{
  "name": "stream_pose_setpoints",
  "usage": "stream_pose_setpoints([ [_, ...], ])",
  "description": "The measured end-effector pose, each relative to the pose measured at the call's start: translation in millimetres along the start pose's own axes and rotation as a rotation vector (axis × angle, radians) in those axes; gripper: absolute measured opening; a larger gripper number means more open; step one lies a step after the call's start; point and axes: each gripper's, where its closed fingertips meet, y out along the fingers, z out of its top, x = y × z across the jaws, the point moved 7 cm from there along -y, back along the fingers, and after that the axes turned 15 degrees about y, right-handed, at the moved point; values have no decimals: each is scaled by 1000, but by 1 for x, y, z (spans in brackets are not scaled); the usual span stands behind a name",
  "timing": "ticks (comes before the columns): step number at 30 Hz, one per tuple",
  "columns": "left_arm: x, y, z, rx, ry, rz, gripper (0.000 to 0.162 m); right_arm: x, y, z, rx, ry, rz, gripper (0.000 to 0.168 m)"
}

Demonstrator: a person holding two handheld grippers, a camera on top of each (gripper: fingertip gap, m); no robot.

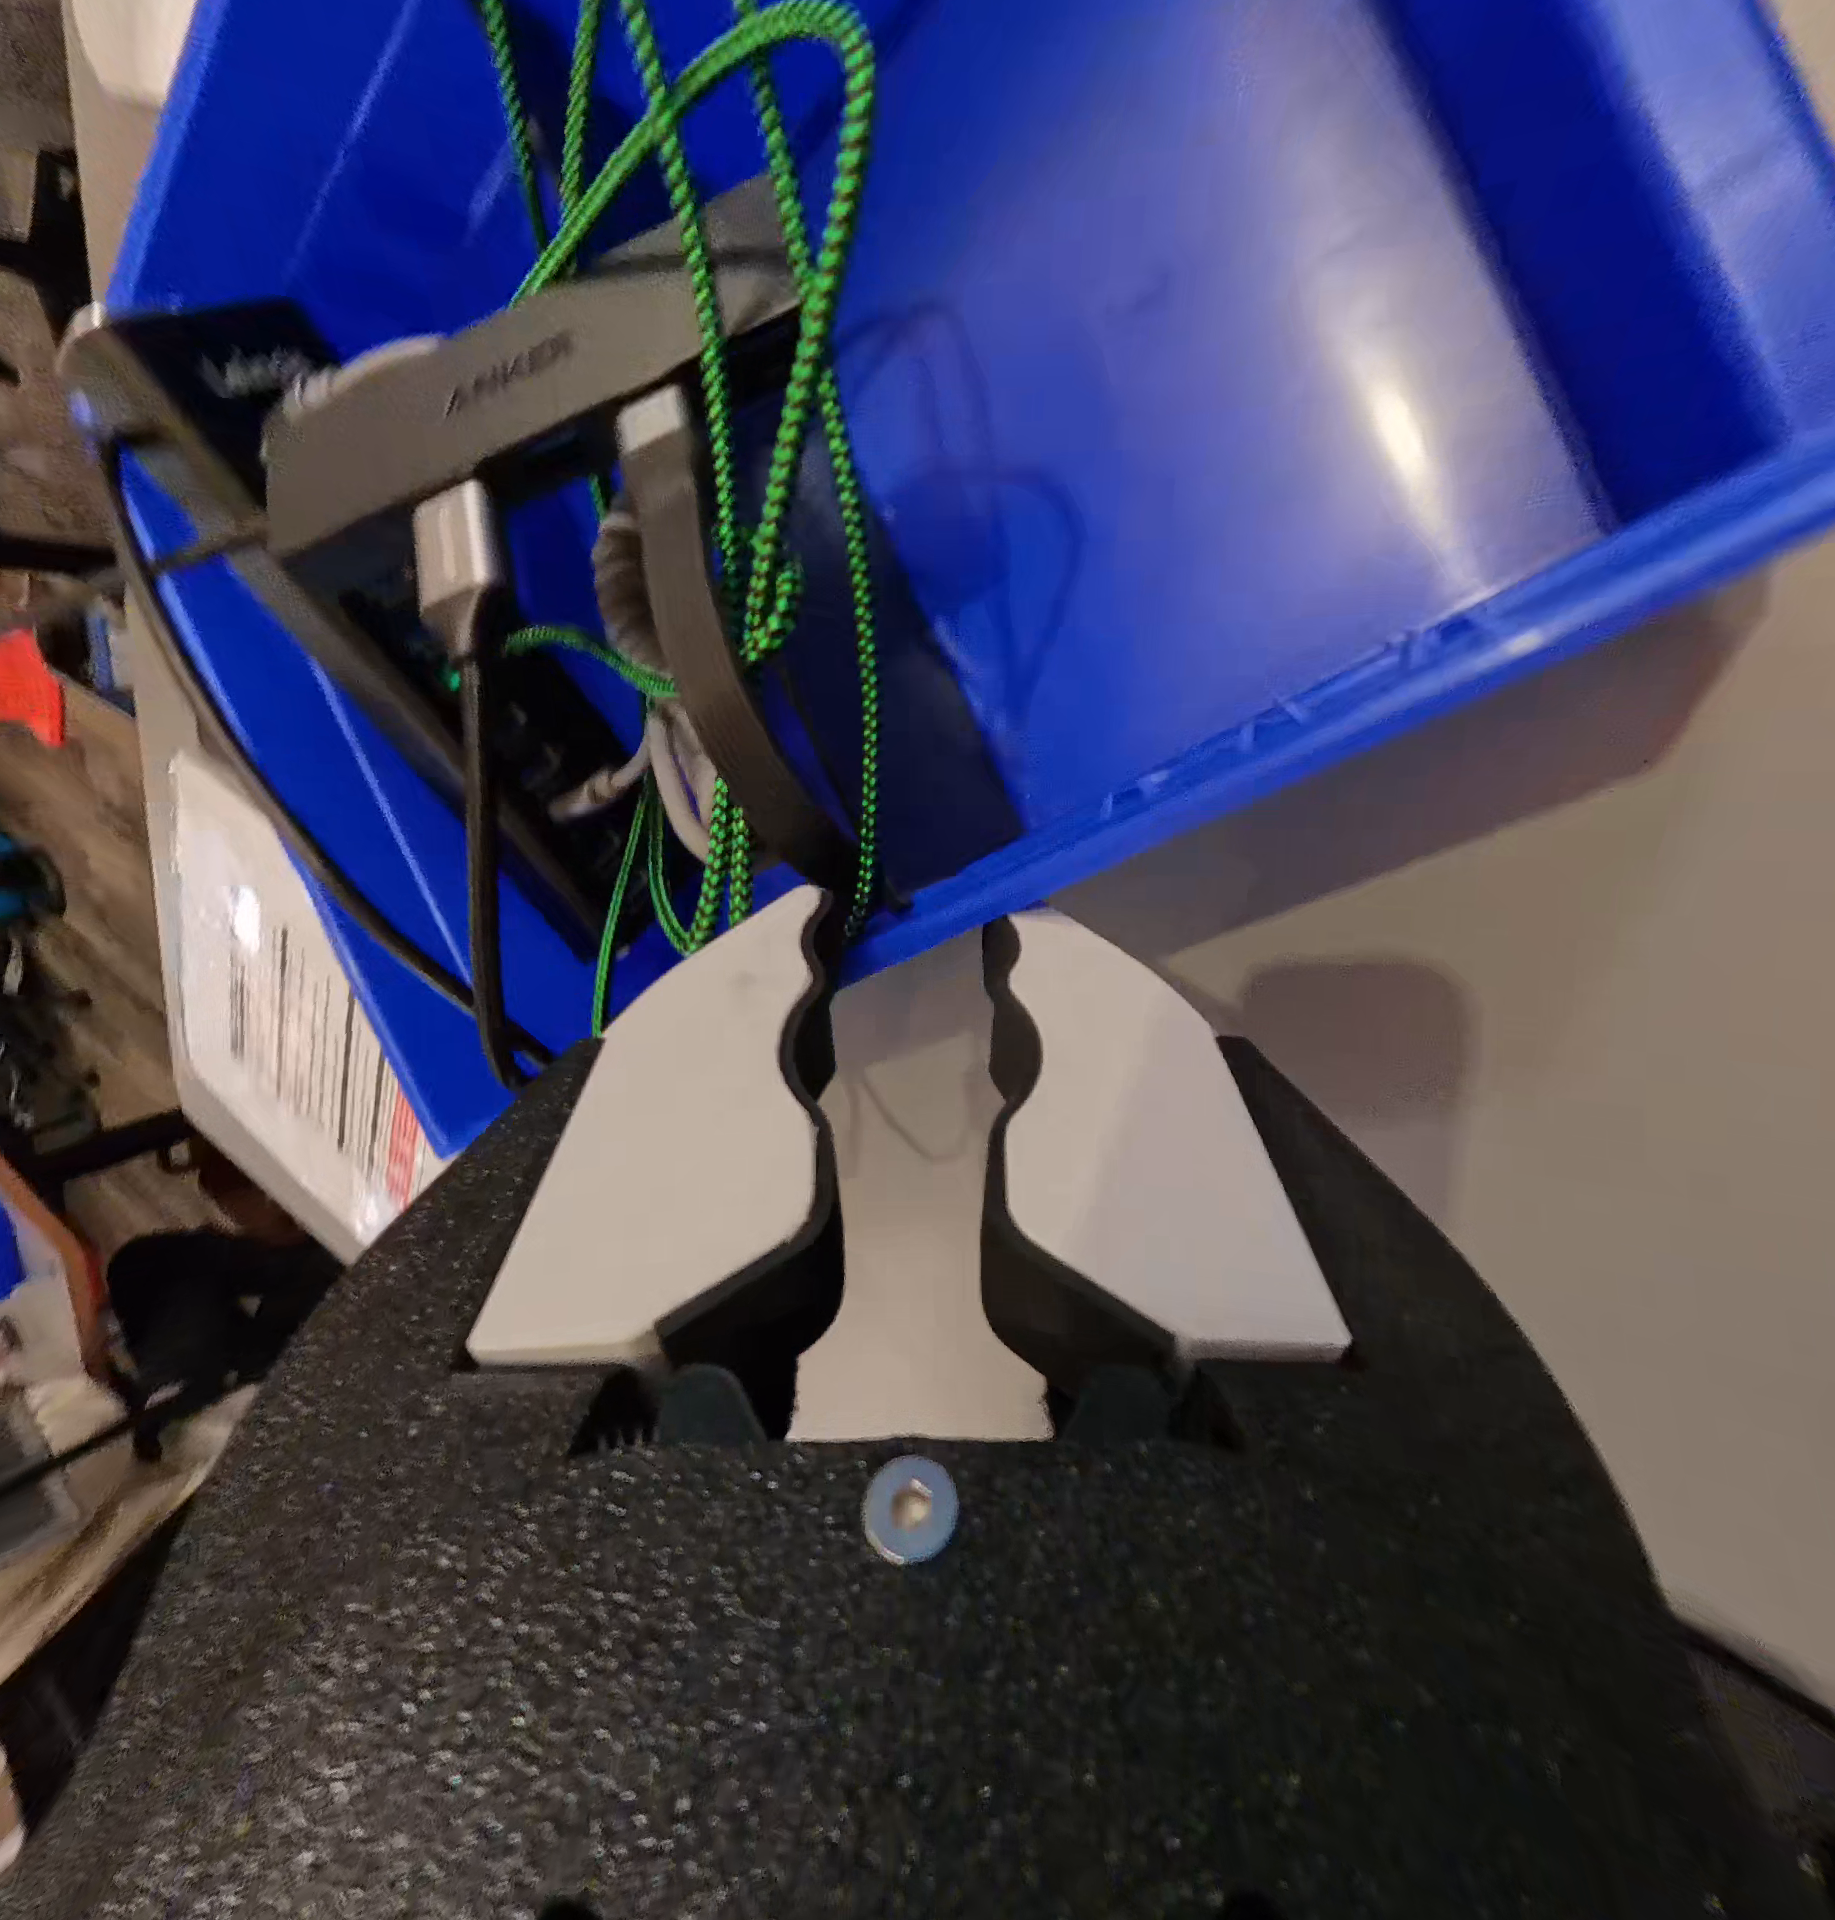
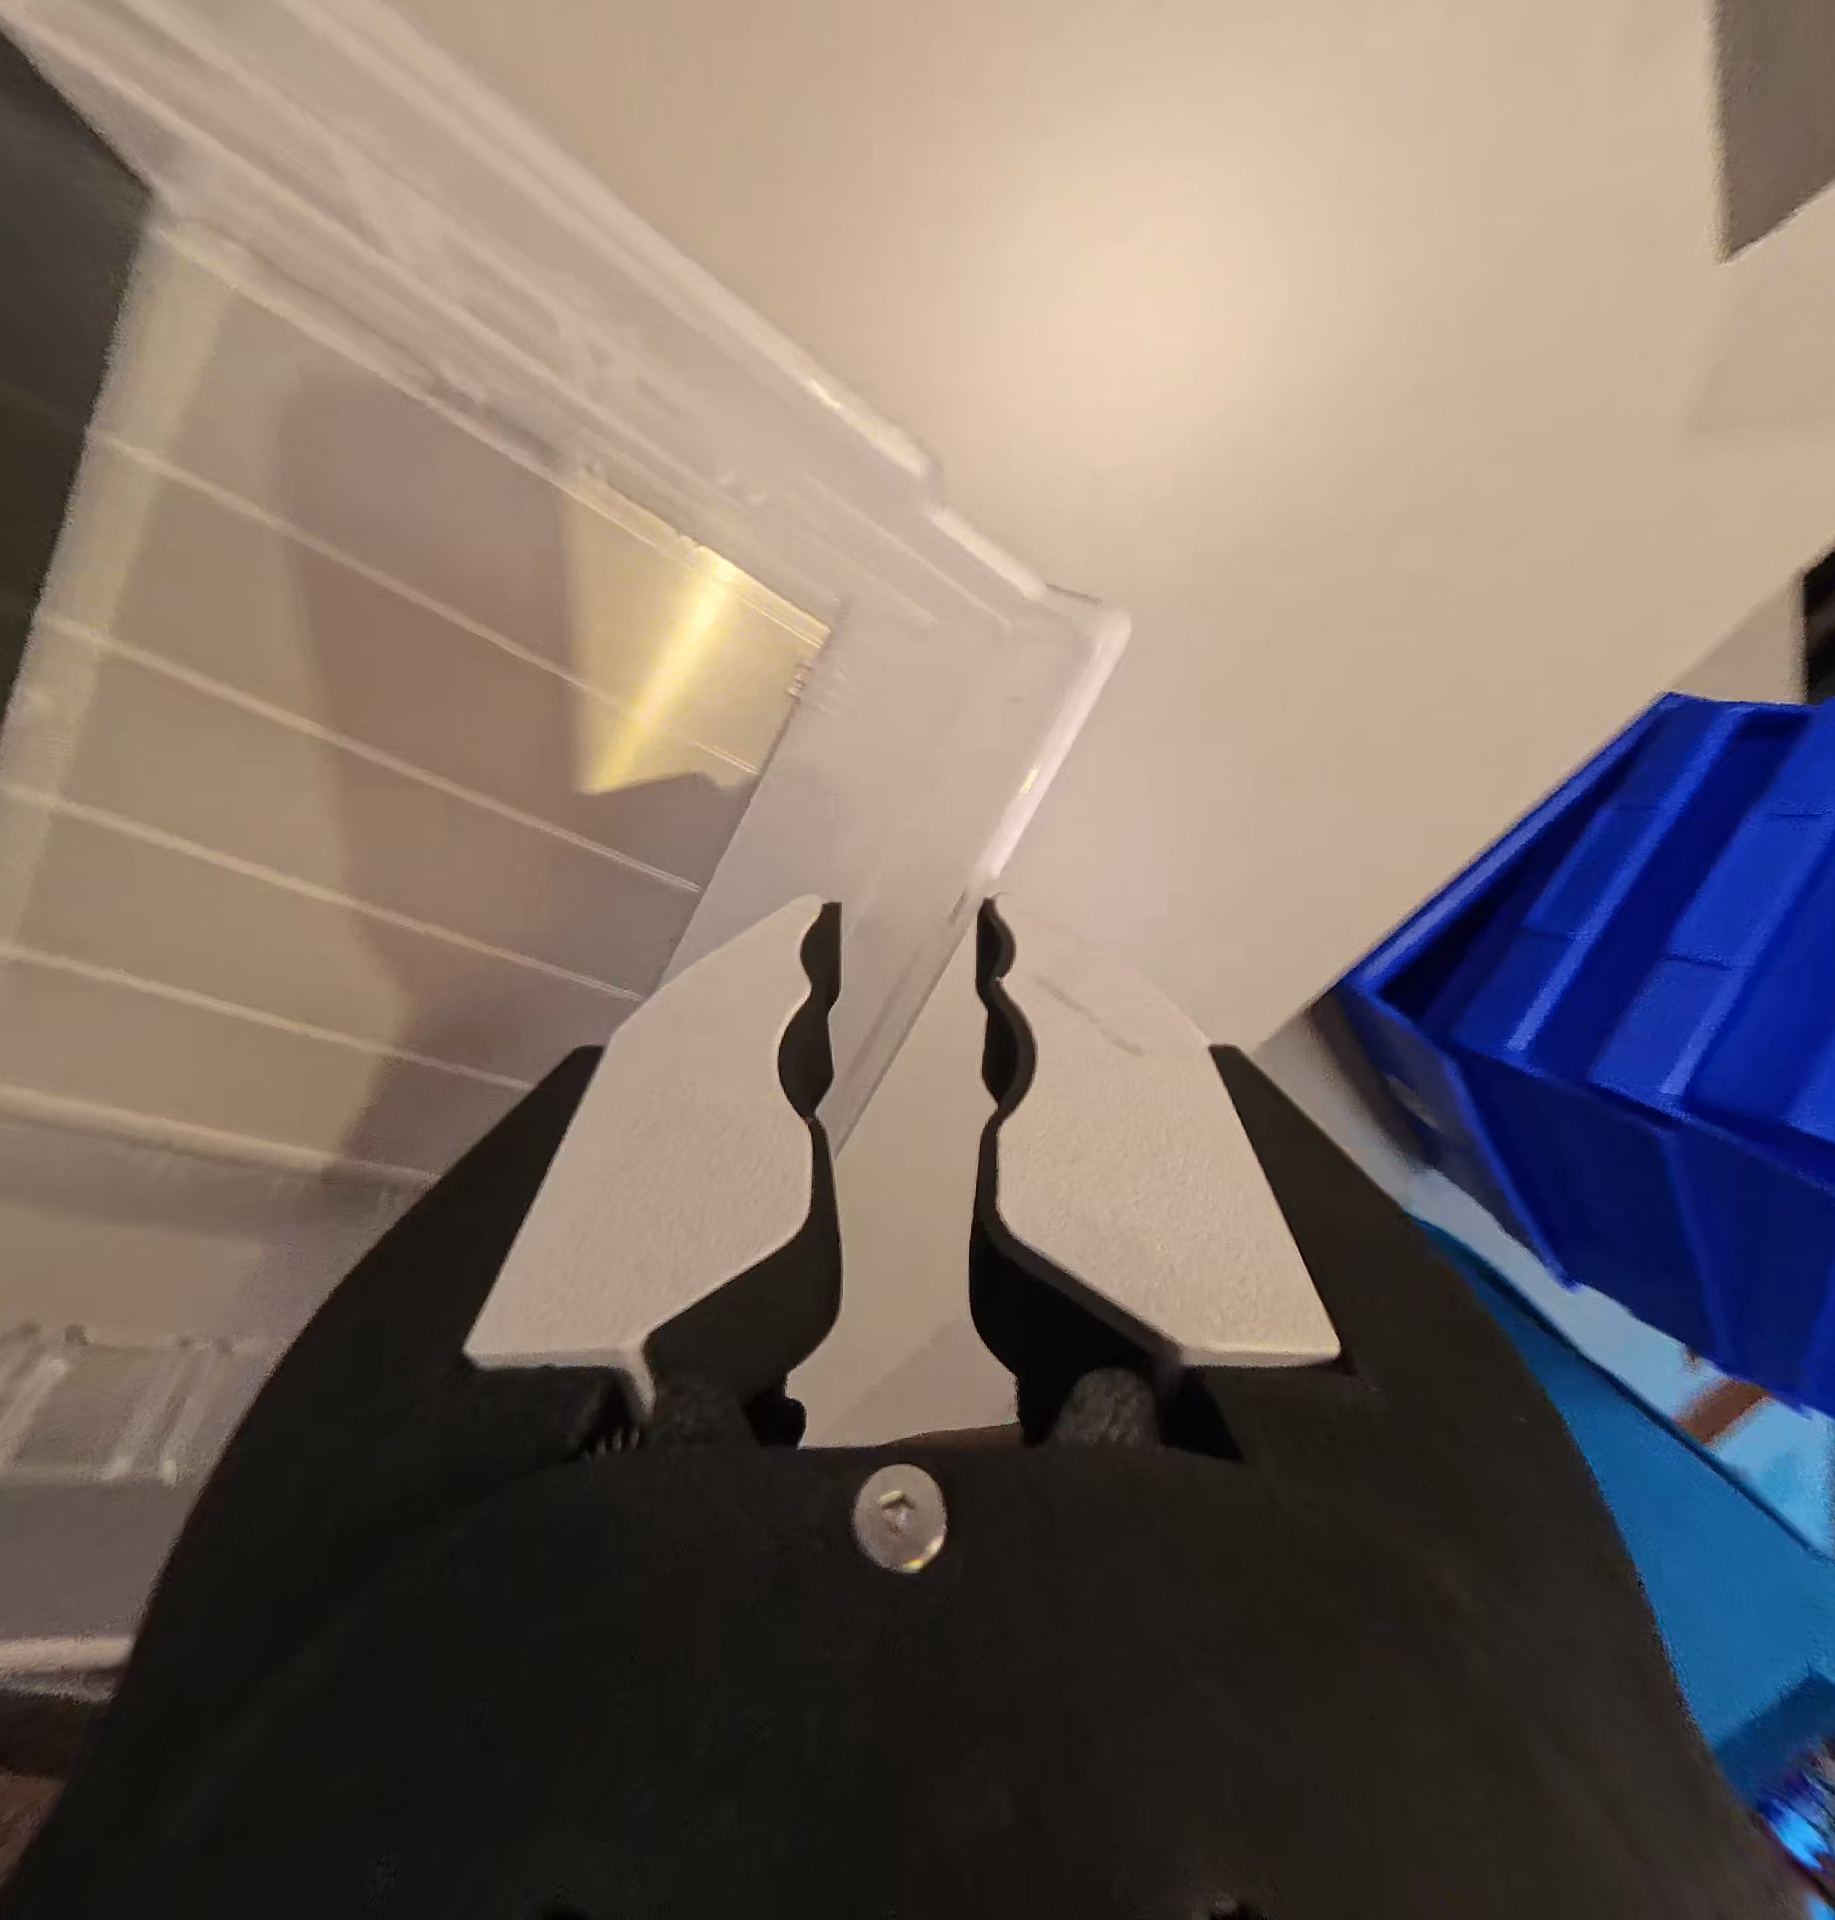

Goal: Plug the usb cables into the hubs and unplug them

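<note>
In the left wrist view a blue bin (image 1: 1308, 364) holds a grey hub (image 1: 508, 384) lying on a black hub (image 1: 196, 384). Two silver USB plugs (image 1: 456, 561) sit in the grey hub's side. A green-and-black braided cable (image 1: 778, 436) drapes over the hubs, and black and grey cables tangle below. My left gripper (image 1: 908, 925) is open and empty, its tips at the bin's near rim. My right gripper (image 2: 908, 914) is open and empty, pointing at the corner of a clear plastic bin (image 2: 425, 675). No cable or hub shows in the right wrist view.
The bins stand on a white table (image 1: 1515, 1195). A white box with a printed label (image 1: 289, 1039) leans against the blue bin's left side, with floor clutter beyond. The blue bin (image 2: 1671, 987) lies right of my right gripper. Some 60 cm of space lies between my two pairs of fingers.
</note>
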Motion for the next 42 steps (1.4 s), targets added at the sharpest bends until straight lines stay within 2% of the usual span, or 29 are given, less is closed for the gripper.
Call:
stream_pose_setpoints([
  [1,2,-3,-11,-22,-3,7,28,8,4,4,1,-13,-48,24],
  [5,12,-13,-50,-99,15,20,42,38,21,21,12,-90,-246,25],
  [9,21,-23,-81,-159,134,23,39,56,34,38,57,-198,-359,27],
  [13,30,-33,-115,-249,330,49,32,61,39,50,104,-248,-400,26],
  [18,30,-66,-154,-290,368,156,40,63,32,44,80,-165,-361,31],
  [21,28,-99,-158,-178,179,244,40,62,14,32,109,-40,-335,35],
  [23,28,-115,-155,-58,-115,271,38,58,-3,15,139,63,-376,35],
  [25,32,-123,-149,48,-466,250,47,46,-18,-9,181,215,-377,35],
  [28,44,-121,-132,259,-903,176,54,15,-35,-46,295,440,-228,35],
  [29,49,-116,-124,310,-982,141,58,1,-39,-56,358,487,-150,36],
  [31,61,-103,-114,308,-1066,126,66,-30,-51,-70,523,579,41,37],
  [33,73,-88,-107,251,-1105,126,69,-56,-59,-84,609,664,131,37],
  [36,83,-75,-114,68,-1103,227,74,-77,-60,-109,585,740,62,49],
  [38,89,-69,-119,0,-1088,235,77,-86,-57,-122,548,776,39,59],
  [39,92,-66,-122,-13,-1091,224,74,-92,-57,-126,549,774,64,52],
  [42,97,-57,-132,-52,-1087,191,58,-103,-58,-127,543,788,135,50],
])
